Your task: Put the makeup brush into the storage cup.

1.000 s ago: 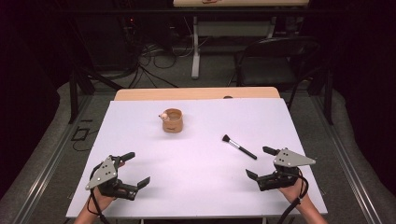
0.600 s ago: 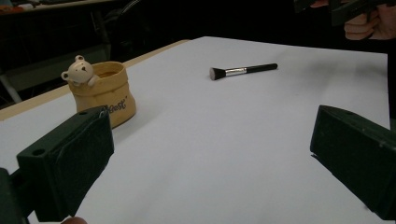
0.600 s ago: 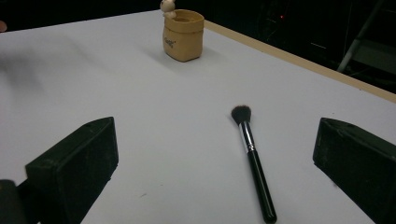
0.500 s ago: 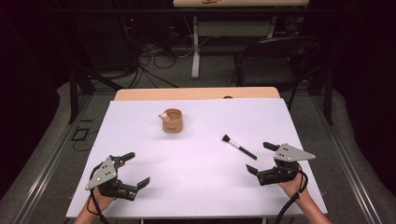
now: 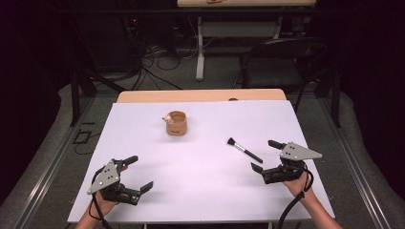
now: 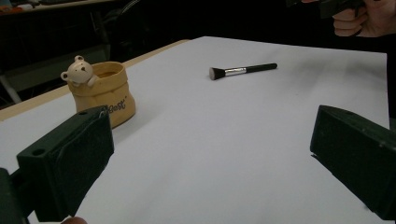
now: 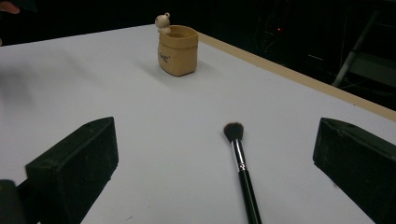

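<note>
Reaching for the black-handled makeup brush with a silver ferrule and dark bristles (image 5: 244, 149) appears to be the step in hand, judged from how the right claw (image 5: 263, 155) is aimed. That claw stands wide open and holds nothing; in the right gripper view the brush (image 7: 242, 170) lies flat on the white-covered table (image 5: 200, 191) just ahead of it, between the lines of the two jaws, bristle end away and handle end nearest. The left claw (image 5: 138, 172) is likewise wide open and empty, resting low near the table's front edge, well apart from the brush. The tan sack-shaped ceramic cup with a small bear figure on its rim (image 5: 175, 122) stands upright farther off, ahead of both claws and apart from the brush; in the left gripper view it sits just beyond the left-hand jaw (image 6: 100, 91). Recommendation: bring the right claw forward and down so the jaws straddle the handle crosswise, a little behind the ferrule, rather than along its length. Keep the jaws low enough to catch the thin handle without scraping the table covering. Risk noted: a round handle may roll away if one jaw touches first, so close evenly from both sides.
</note>
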Tool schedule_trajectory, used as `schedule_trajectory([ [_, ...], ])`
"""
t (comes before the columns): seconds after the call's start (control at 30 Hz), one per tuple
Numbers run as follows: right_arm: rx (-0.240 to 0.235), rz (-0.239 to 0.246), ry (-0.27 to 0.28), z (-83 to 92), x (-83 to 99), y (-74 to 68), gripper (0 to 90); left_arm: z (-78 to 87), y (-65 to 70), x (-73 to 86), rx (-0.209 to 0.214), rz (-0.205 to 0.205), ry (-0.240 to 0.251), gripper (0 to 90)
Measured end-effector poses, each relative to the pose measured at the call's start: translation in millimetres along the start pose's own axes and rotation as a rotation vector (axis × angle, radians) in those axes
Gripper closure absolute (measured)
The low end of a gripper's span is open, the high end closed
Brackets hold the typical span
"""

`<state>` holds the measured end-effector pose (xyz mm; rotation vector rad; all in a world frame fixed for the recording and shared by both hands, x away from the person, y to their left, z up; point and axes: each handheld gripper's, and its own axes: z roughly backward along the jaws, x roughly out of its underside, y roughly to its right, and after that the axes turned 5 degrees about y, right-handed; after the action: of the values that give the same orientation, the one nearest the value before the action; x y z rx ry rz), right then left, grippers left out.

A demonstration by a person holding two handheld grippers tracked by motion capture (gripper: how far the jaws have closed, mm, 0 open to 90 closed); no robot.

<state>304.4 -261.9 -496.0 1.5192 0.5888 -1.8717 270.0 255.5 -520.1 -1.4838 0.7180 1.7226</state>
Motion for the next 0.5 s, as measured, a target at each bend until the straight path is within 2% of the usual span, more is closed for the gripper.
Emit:
schedule_trajectory([
  [0.5,0.005,0.0,-0.013,-15.6,-2.3,11.4,0.0,0.5,-0.2,0.0,0.0,-0.001,0.001,0.0],
])
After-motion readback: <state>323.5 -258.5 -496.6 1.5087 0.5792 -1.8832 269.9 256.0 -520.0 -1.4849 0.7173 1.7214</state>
